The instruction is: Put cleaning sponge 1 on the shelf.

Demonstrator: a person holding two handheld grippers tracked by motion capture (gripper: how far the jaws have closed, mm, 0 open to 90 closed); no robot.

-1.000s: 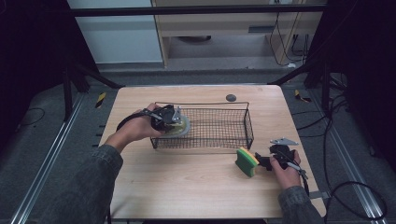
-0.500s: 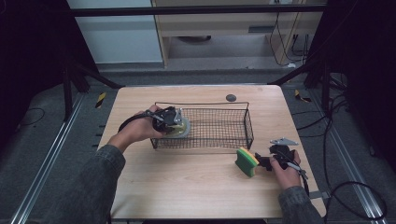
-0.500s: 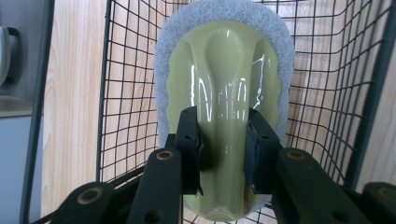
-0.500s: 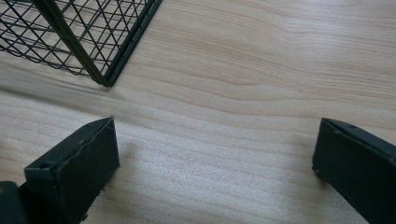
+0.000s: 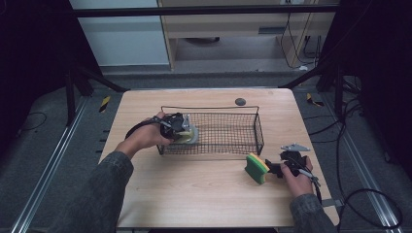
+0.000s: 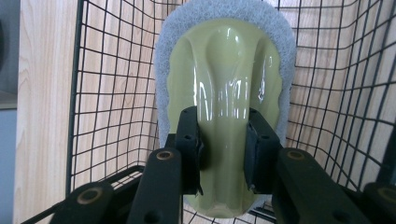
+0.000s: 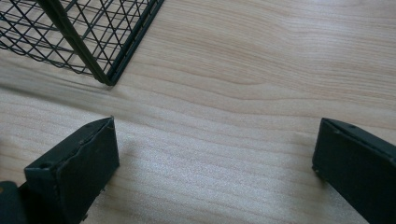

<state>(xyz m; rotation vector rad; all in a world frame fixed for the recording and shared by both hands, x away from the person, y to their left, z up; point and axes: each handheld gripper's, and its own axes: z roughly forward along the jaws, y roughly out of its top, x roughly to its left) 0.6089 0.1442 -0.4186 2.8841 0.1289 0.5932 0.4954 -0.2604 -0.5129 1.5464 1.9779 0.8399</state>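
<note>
Left gripper (image 6: pixel 224 154): jaws pinching the scrubber's (image 6: pixel 226 79) green handle, inside the wire basket's (image 5: pixel 243 109) left end.
Right gripper (image 7: pixel 215 172): jaws spread over bare bench (image 5: pixel 194 194).
Sponge (image 5: pixel 256 167): just beside the right gripper, outside the basket.
Dark disc (image 5: pixel 240 101): behind the basket.

Evenly lit pale desk (image 5: pixel 204 194) amid very dark surroundings in the high view, soft grainy detail, faint shadows beneath the wire basket (image 5: pixel 228 136), bright glare streaks on the glossy scrubber handle (image 6: pixel 226 88), mesh bowed near edges, near tool jaws blurred.
</note>
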